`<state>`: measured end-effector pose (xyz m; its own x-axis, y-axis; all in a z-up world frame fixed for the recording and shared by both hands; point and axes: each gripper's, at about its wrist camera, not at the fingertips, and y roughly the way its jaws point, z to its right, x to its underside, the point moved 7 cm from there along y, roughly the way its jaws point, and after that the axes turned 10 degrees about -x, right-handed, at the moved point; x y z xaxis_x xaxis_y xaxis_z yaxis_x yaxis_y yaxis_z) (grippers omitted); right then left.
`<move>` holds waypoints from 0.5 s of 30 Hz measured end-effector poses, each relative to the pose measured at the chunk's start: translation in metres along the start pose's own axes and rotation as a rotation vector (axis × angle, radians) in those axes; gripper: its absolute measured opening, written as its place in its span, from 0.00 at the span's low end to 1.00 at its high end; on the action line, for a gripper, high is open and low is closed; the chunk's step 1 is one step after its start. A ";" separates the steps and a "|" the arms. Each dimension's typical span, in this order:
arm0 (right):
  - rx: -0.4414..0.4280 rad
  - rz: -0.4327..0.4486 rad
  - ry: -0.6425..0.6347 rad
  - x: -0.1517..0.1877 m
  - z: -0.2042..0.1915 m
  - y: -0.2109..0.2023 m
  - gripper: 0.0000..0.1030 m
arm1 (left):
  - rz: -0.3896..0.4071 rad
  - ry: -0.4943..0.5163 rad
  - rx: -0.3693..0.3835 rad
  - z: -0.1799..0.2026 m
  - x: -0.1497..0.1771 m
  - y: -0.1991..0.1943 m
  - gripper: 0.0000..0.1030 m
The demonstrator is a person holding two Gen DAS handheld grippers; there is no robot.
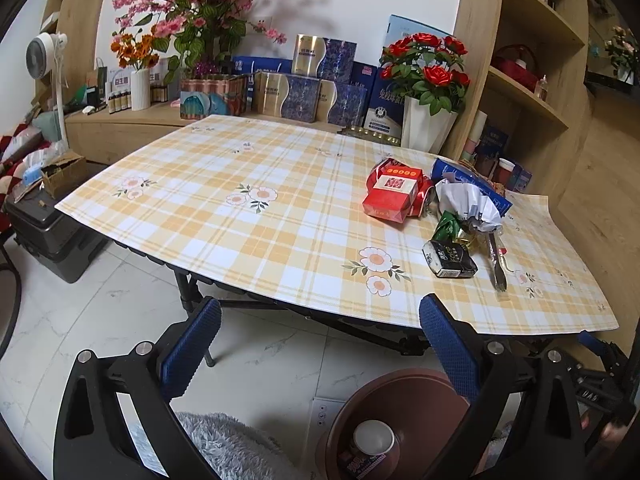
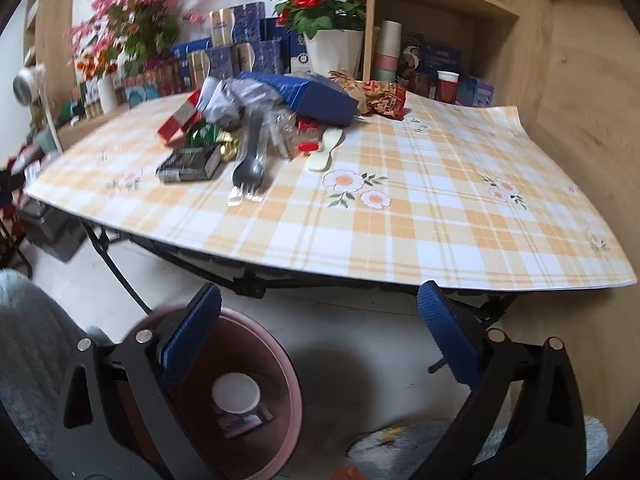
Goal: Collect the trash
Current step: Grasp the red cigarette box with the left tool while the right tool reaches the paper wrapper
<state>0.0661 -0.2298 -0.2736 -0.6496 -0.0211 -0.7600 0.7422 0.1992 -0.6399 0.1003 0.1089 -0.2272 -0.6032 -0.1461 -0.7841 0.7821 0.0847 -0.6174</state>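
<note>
Trash lies heaped on the checked tablecloth (image 1: 248, 232) at the table's right side: a red box (image 1: 390, 196), a blue box (image 1: 472, 184), crumpled white paper (image 1: 468, 204), a green wrapper (image 1: 446, 226), a black pack (image 1: 450, 260) and a wrapped plastic fork (image 1: 496, 258). The right wrist view shows the same heap: black pack (image 2: 190, 164), fork (image 2: 248, 164), blue box (image 2: 308, 96), a cream spoon (image 2: 326, 150), a red-gold wrapper (image 2: 384, 98). A brown bin (image 2: 256, 344) on the floor holds a paper cup (image 2: 236, 392). Both grippers, left (image 1: 320, 344) and right (image 2: 320, 340), are open, below the table's edge, empty.
Gift boxes (image 1: 308, 80), flower vases (image 1: 426, 128) and a wooden shelf (image 1: 528, 92) stand behind the table. A fan (image 1: 46, 52) and a black case (image 1: 44, 224) are at the left. A grey fluffy rug (image 1: 224, 444) lies on the white floor beside the bin (image 1: 400, 412).
</note>
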 end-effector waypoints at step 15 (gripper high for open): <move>-0.061 0.057 0.080 -0.049 0.033 0.005 0.94 | -0.090 0.069 0.201 0.051 -0.049 0.064 0.94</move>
<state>0.1068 -0.2600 -0.2435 -0.6197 0.0698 -0.7817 0.7682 0.2575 -0.5861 0.1879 0.0707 -0.2256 -0.6758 -0.0757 -0.7332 0.7359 -0.1250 -0.6655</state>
